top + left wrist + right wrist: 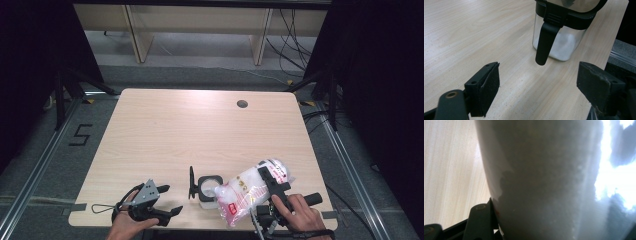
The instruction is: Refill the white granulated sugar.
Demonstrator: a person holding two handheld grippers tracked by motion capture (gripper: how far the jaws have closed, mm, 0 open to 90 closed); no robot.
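In the high view, a bag (250, 192) of white grains is held tilted by the right gripper (274, 186), near the table's (200, 130) front edge. Its lower corner is seen over the open mouth of a jar (209, 190), whose black lid (191, 182) is flipped up at the left. The left gripper (167, 199) is seen just left of the jar, apart from it, with its jaws spread wide and nothing between them. Each gripper is gripped by a hand at the bottom edge.

In the left gripper view, the jar (560, 37) is shown ahead of the two black jaws, standing on the table (474, 32) close to its edge. White grains are seen in its lower part, and a black lid tab (545, 43) hangs down its near side. The jaws are parted wide and empty.

In the right gripper view, the bag (544, 180) is pressed close against the lens, so detail is poor; it appears to be clamped between the jaws.
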